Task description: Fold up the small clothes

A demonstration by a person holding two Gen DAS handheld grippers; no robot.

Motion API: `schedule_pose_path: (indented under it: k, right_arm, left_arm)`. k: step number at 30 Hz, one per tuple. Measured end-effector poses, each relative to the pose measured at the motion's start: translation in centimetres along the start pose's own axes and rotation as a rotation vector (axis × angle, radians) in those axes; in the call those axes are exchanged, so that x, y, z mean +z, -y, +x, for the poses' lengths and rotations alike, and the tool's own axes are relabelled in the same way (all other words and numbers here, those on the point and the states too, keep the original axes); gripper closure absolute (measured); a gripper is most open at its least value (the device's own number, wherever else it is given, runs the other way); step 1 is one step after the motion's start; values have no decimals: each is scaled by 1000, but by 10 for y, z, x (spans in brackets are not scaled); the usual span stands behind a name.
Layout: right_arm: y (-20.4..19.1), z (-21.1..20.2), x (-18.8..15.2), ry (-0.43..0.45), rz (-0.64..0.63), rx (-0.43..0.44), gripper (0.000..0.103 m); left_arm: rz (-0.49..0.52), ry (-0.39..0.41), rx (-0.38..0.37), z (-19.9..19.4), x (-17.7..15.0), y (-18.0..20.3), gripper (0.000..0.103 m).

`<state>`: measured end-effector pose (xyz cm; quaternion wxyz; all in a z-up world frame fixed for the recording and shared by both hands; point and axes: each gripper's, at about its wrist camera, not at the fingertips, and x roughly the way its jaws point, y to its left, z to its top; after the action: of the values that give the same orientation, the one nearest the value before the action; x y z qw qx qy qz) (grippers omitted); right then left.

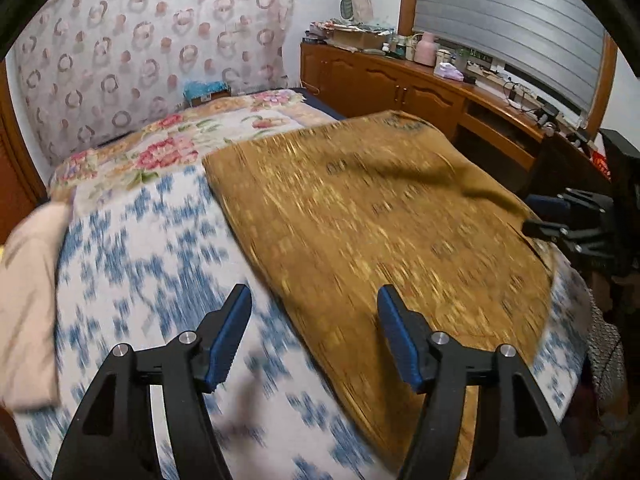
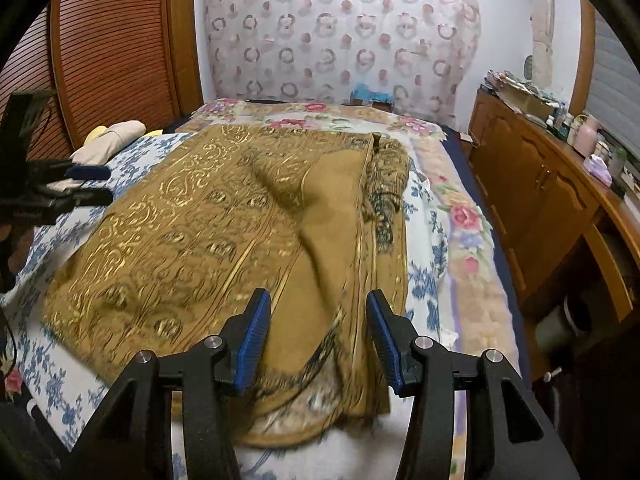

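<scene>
A golden-brown patterned garment (image 1: pixel 380 216) lies spread on the bed, its right side folded over in a thick ridge (image 2: pixel 332 232). My left gripper (image 1: pixel 314 300) is open and empty, above the garment's left edge where it meets the blue-and-white bedspread (image 1: pixel 132 264). My right gripper (image 2: pixel 318 306) is open and empty, hovering over the folded right part near the garment's front hem. The right gripper shows at the right edge of the left wrist view (image 1: pixel 568 216). The left gripper shows at the left edge of the right wrist view (image 2: pixel 80 184).
A folded beige cloth (image 1: pixel 28 288) lies at the bed's left side, also in the right wrist view (image 2: pixel 108 138). A floral blanket (image 1: pixel 172 140) covers the far end. A wooden cabinet (image 2: pixel 540 200) with clutter stands along the right. A slatted wooden door (image 2: pixel 112 48) is at the left.
</scene>
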<state>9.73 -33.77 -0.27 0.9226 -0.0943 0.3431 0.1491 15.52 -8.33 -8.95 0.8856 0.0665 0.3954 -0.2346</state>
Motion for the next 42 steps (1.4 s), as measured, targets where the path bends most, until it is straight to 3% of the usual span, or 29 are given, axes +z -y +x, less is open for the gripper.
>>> schedule_pose_path:
  k: [7,12,14,16,19,22,24,29,37,42]
  right_arm:
    - [0,-17,-8,6,16,16,48]
    - [-3,-25,-8,24,13,47,48]
    - [-9,-26,-8,29,-2,65,46]
    - [-15,-28,-10,29,-20,83,38]
    - [-23,-28,-13,24,-48,108,35]
    - [-31,-24,-16,6,-80,128,35]
    - [-34,-23,-21,-6,-95,141,35]
    - [-44,-11,-27,-47,-137,170,34]
    - [-51,-15,-24,-38,-203,180,34]
    - [-55,-12,-25,-47,-261,153,34]
  left_arm:
    - [-47,-39,-88,-19,-49,16,37]
    - [-54,-57,-109,-21,-67,26,39]
    - [-60,-60,-120,-23,-71,27,46]
    - [-65,-63,-145,-24,-75,28,52]
    - [-73,-65,-171,-25,-78,30,59]
    - [-58,-78,-227,-26,-81,36,74]
    - [-50,-79,-229,-27,-81,38,74]
    - [-57,-51,-238,-38,-73,39,95]
    - [-64,127,-251,-80,-17,41,97]
    - [-65,177,-254,-83,7,41,97]
